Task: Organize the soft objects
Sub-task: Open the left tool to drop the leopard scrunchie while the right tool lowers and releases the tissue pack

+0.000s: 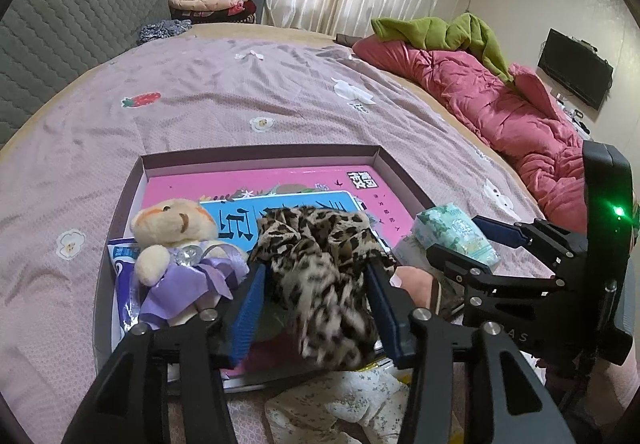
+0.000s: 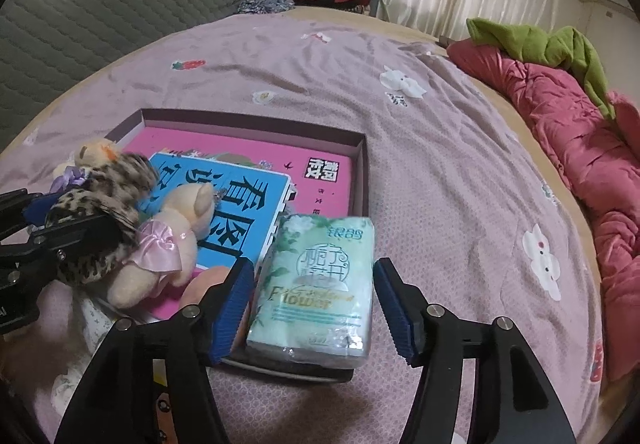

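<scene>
Left tool (image 1: 316, 300): I'm holding it over the near end of the shallow cardboard box (image 1: 260, 157) on the bed's mauve printed sheet (image 1: 200, 83). Jaws are standing spread, with the leopard-print fabric piece (image 1: 320, 264) bunched between them; can't tell if the blue pads (image 1: 250, 308) are touching the cloth.

Right tool (image 2: 316, 304): jaws are also spread, straddling the pale green plastic-wrapped tissue pack (image 2: 320, 284). Clear gap at the right pad, left pad sitting just beside the pack. The pack is lying at the box's near right corner, on its edge.

Inside the box: a pink book (image 1: 288, 183) with a blue book (image 1: 240, 219) lying on top. A cream plush bear in a purple ribbon dress (image 1: 176, 244) is sitting at the near left, just left of the leopard cloth. A second plush with a pink bow (image 2: 168, 244) is lying on the blue book, near the cloth.

Far right on the bed: a crumpled pink quilt (image 1: 500, 99) with a green garment (image 1: 448, 31) on it.
</scene>
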A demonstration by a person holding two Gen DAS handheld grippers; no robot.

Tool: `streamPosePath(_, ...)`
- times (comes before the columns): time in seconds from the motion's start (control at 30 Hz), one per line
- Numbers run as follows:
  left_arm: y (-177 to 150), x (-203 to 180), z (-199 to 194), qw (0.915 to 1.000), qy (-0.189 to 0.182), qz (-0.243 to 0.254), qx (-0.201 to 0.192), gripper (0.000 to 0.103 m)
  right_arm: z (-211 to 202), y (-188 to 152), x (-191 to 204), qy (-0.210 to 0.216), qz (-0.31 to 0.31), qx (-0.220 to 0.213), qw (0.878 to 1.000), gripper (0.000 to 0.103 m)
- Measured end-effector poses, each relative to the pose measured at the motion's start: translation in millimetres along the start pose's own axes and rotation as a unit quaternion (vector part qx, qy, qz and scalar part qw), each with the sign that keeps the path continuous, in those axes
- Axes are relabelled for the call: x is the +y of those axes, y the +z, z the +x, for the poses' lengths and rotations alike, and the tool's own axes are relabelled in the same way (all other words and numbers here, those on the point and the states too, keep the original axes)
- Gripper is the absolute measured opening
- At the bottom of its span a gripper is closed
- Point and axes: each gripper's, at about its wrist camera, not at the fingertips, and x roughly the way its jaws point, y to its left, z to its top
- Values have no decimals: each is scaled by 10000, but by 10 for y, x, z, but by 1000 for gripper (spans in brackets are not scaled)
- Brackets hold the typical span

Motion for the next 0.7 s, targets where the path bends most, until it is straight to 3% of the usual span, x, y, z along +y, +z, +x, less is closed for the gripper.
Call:
streamPosePath(0.33, 34, -10, -63, 9999, -34, 12, -128, 60, -165, 53, 17, 36, -29, -379, 9993, 68)
streamPosePath(0.7, 104, 21, -188, 9994, 23, -11, -338, 61, -209, 54, 22, -18, -41, -464, 9989, 71)
